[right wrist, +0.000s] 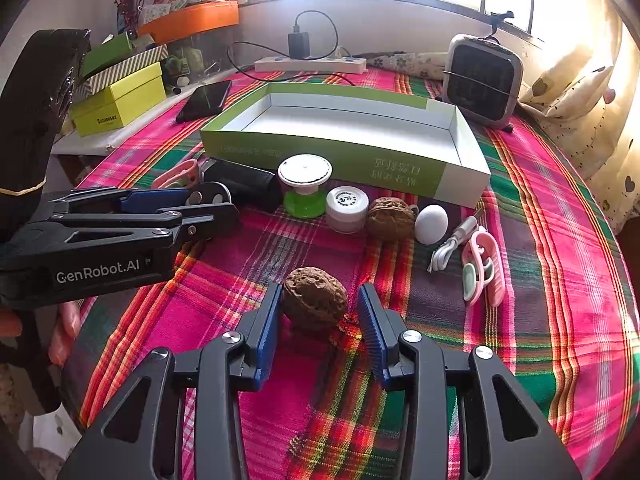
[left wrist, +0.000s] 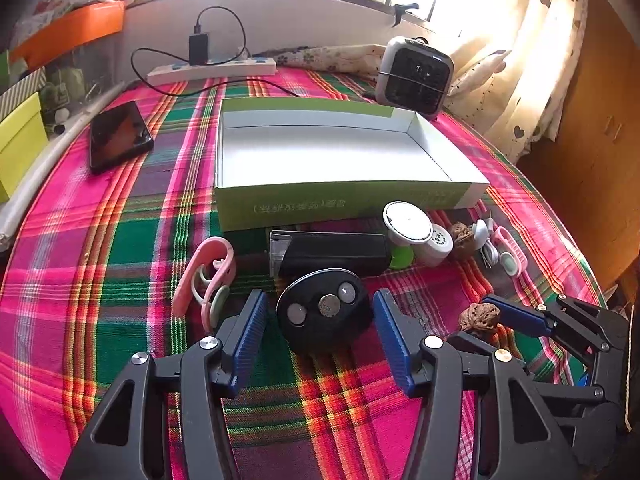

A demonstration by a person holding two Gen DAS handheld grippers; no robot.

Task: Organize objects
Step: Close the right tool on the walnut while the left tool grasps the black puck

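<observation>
My left gripper [left wrist: 320, 296] stands open around a black oval case with three round buttons [left wrist: 324, 316]; small gaps show beside its blue pads. In the right wrist view, my right gripper [right wrist: 320, 290] is shut on a brown walnut [right wrist: 314, 300] that rests on the plaid cloth. The left wrist view shows that same walnut [left wrist: 478, 316] and the right gripper [left wrist: 474, 320] at lower right. An open, empty green-and-white box [right wrist: 320, 152] lies behind. Along its front stand a black rectangular case [right wrist: 244, 184], a green jar with a white lid [right wrist: 305, 176], a small white jar [right wrist: 346, 208] and a second walnut [right wrist: 390, 218].
A white egg-shaped item [right wrist: 431, 218], a white cable [right wrist: 448, 248] and a pink clip [right wrist: 486, 272] lie to the right; another pink clip [left wrist: 208, 276] lies left. A phone [left wrist: 120, 136], power strip [left wrist: 212, 70] and small fan [left wrist: 416, 76] sit at the back. Yellow boxes [right wrist: 120, 100] are stacked at the left.
</observation>
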